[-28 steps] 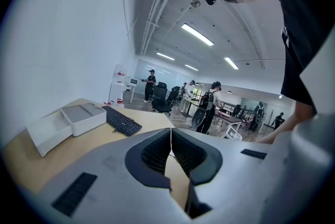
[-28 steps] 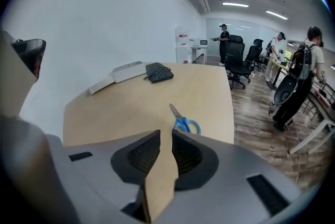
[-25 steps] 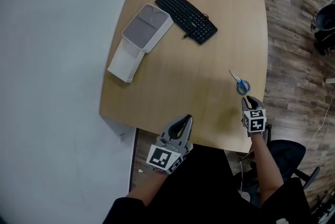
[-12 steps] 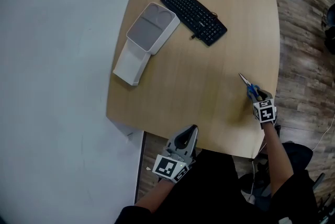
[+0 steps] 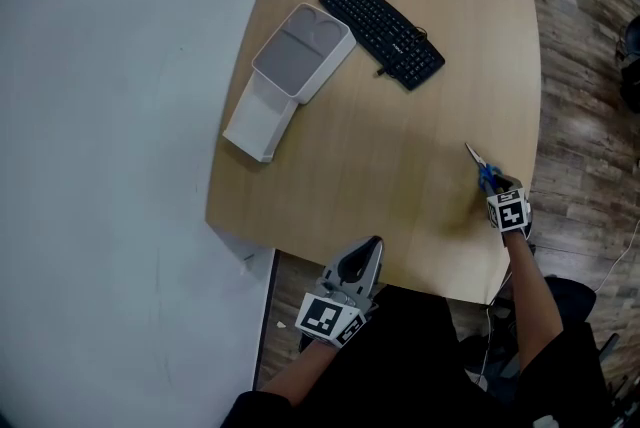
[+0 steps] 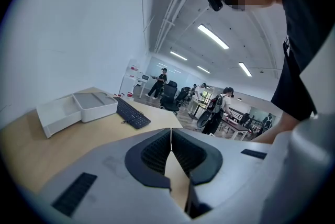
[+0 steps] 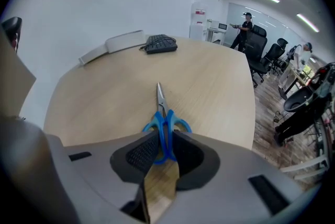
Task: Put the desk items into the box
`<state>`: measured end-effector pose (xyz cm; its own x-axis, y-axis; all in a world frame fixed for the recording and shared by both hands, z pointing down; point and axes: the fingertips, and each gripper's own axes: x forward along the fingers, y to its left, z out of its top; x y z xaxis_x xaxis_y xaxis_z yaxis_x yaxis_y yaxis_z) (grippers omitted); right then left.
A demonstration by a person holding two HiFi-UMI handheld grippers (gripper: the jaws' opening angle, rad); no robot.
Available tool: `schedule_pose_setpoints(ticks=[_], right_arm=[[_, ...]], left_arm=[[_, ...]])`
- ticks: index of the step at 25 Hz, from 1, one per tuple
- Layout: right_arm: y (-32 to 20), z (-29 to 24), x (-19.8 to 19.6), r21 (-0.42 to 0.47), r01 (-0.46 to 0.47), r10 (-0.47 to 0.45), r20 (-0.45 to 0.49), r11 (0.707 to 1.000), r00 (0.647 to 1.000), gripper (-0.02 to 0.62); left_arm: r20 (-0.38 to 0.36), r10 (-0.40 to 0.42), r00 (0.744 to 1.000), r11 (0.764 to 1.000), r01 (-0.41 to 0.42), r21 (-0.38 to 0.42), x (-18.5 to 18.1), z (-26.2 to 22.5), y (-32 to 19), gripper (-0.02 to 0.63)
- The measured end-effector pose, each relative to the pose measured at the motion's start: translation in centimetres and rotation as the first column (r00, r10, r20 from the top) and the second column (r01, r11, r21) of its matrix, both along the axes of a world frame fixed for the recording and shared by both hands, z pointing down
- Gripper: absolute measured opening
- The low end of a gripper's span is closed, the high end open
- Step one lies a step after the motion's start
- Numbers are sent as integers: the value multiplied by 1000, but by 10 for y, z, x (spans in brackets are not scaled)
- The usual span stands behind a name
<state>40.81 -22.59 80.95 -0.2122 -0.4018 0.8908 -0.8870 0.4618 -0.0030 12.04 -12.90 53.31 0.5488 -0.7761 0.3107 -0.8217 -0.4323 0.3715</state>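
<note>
Forward over the last second went the right gripper (image 5: 495,186), from short of the scissors (image 5: 479,166) to over their handles. On the wooden table (image 5: 380,166), the white box (image 5: 300,51) lies near the far-left corner, its open lid (image 5: 258,121) reaching toward the left edge. A black keyboard (image 5: 382,18) sits slanted just beside it, along the far edge.

The left gripper (image 5: 369,248) hovers at the near edge, tilted up and pointing across the table; its jaws are pressed together with nothing between them – the left gripper view shows the pads (image 6: 157,150) meeting at the tips. A dark sleeve runs back from it.

At the right edge, toward the near-right corner, the right gripper's jaws pinch the blue handles of the scissors, one pad on each side. The blades are closed, pointing at the far edge and lying on the wood – the bare forearm behind stretches out from the near-right corner.
</note>
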Motion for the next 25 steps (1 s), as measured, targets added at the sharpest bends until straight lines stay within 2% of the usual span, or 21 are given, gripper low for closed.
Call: schedule_pose_setpoints(ticks=[8, 12, 18, 25], right_arm=[[5, -27, -20, 48, -34, 38, -69, 998, 997, 140], [7, -52, -45, 80, -92, 96, -57, 993, 994, 140], [2, -84, -105, 115, -130, 136, -47, 985, 990, 140], [-6, -102, -198, 126, -87, 95, -59, 988, 994, 140]], left_arm=[[-60, 3, 998, 999, -1, 36, -47, -9, -4, 15], [-94, 17, 995, 999, -12, 52, -83, -12, -2, 15], [-126, 47, 991, 998, -40, 57, -140, -11, -7, 15], [-145, 83, 986, 993, -70, 90, -205, -22, -23, 15]])
